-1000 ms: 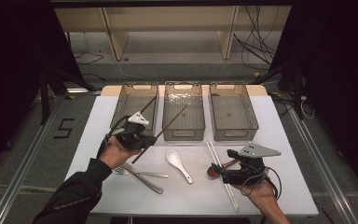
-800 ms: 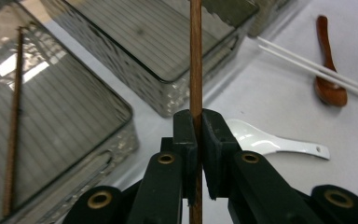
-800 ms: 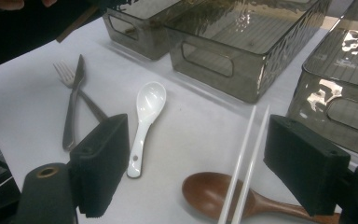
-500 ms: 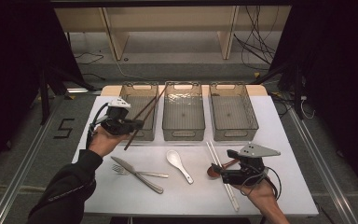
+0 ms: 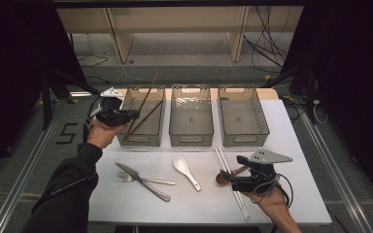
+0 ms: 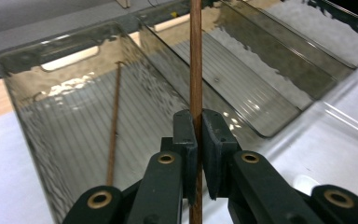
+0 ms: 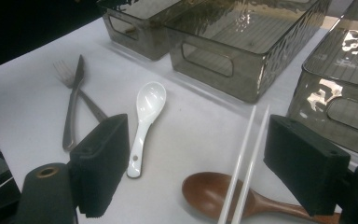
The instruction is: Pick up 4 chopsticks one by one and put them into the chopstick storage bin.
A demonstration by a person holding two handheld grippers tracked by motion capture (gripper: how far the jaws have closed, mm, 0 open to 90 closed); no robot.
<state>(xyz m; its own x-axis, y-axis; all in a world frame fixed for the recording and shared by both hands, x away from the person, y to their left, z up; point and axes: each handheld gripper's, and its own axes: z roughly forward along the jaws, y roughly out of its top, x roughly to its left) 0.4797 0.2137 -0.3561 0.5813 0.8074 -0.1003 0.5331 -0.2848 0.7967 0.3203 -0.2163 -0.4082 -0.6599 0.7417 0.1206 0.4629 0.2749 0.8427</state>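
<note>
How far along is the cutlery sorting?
Done: one brown chopstick lies in the left bin. In hand: left tongs grip the second brown chopstick over it. Left on the table: fork, knife, white spoon, wooden spoon, white chopsticks.

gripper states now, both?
Left gripper: shut on a brown chopstick.
Right gripper: open, holding nothing.

The 3 bins (image 5: 191,121) stand side by side at the back of the counter (image 5: 126,204), with hardly any gap between them, I think. The fork (image 5: 126,177), knife (image 5: 141,180), white spoon (image 5: 185,171) and white chopsticks (image 5: 230,182) block the middle. The front left corner is free.
</note>
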